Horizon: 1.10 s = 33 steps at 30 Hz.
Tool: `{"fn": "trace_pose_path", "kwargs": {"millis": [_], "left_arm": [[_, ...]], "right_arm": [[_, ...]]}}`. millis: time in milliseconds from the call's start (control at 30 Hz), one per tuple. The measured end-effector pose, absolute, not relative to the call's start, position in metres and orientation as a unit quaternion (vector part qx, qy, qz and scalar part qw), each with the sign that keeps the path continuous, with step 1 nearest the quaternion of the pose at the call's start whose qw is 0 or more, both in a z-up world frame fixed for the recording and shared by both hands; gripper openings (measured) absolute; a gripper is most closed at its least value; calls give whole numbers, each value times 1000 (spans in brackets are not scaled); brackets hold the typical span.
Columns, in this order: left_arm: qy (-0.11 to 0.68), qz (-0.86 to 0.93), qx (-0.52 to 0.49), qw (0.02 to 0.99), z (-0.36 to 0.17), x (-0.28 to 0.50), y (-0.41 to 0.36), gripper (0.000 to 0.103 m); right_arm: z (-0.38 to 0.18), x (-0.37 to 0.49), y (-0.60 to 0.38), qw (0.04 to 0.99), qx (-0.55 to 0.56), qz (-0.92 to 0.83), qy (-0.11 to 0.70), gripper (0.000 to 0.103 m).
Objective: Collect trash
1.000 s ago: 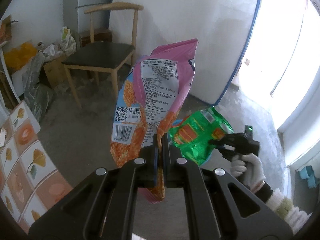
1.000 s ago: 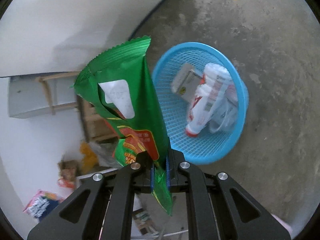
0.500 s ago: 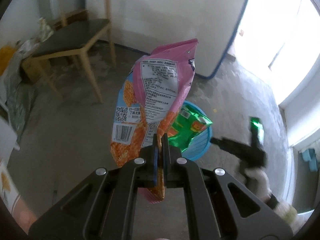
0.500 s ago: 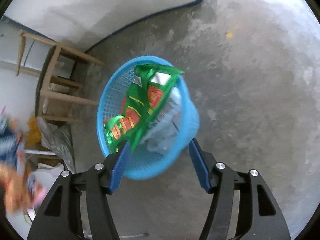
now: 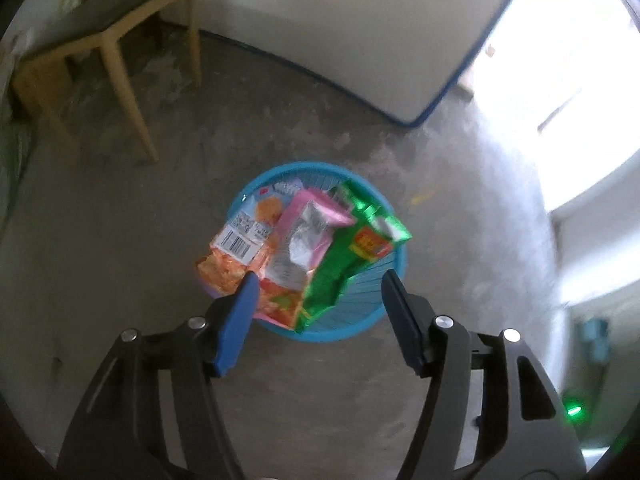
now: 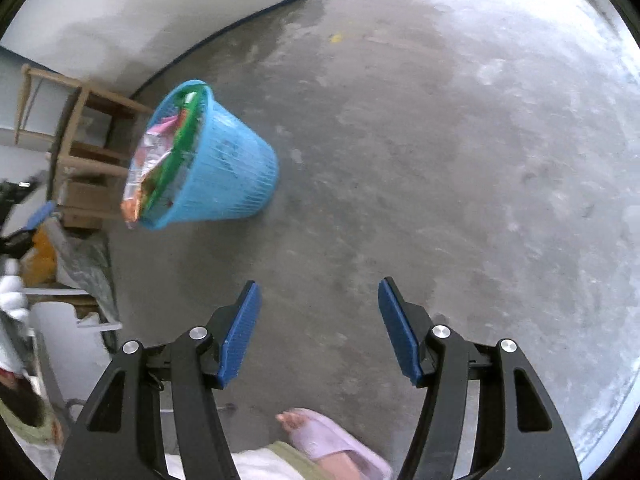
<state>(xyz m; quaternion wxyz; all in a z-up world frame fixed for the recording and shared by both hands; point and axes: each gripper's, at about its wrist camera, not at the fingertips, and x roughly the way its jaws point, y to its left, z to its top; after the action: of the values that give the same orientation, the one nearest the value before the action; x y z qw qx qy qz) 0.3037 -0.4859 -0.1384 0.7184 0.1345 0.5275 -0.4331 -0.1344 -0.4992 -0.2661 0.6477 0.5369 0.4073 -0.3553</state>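
The left claw hangs over the blue mesh wastebasket, pointing steeply down, its jaws standing wide apart after having just been opening; nothing is pressed between the blue pads. Below it, the pink and orange snack bag lies across the mouth of the basket, its barcode end reaching out past the rim on the left. Just beside it, touching and partly overlapping, the green snack bag lies across the right half of the opening, one corner poking over the far rim.

The right claw is also spread open, with only bare concrete floor between its fingers. From this view the wastebasket stands well apart, up and to the left, with both bags sticking out of its top. A foot in a lilac slipper shows at the bottom edge, and a white-gloved hand at the far left.

A wooden chair stands on the floor beyond the basket, near a white mattress with blue piping leaning against the wall.
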Motion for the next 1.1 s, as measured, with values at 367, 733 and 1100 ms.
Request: {"fn": "trace_pose_path", "kwargs": {"millis": [367, 733, 1100], "left_arm": [[351, -493, 98, 790, 67, 241, -330, 77], [259, -319, 107, 905, 113, 116, -98, 91], [315, -120, -23, 941, 73, 63, 18, 95]], "right_arm": [[-140, -78, -445, 797, 379, -302, 360, 60], [19, -85, -276, 939, 133, -188, 257, 97], [39, -74, -147, 942, 18, -110, 315, 97]]}}
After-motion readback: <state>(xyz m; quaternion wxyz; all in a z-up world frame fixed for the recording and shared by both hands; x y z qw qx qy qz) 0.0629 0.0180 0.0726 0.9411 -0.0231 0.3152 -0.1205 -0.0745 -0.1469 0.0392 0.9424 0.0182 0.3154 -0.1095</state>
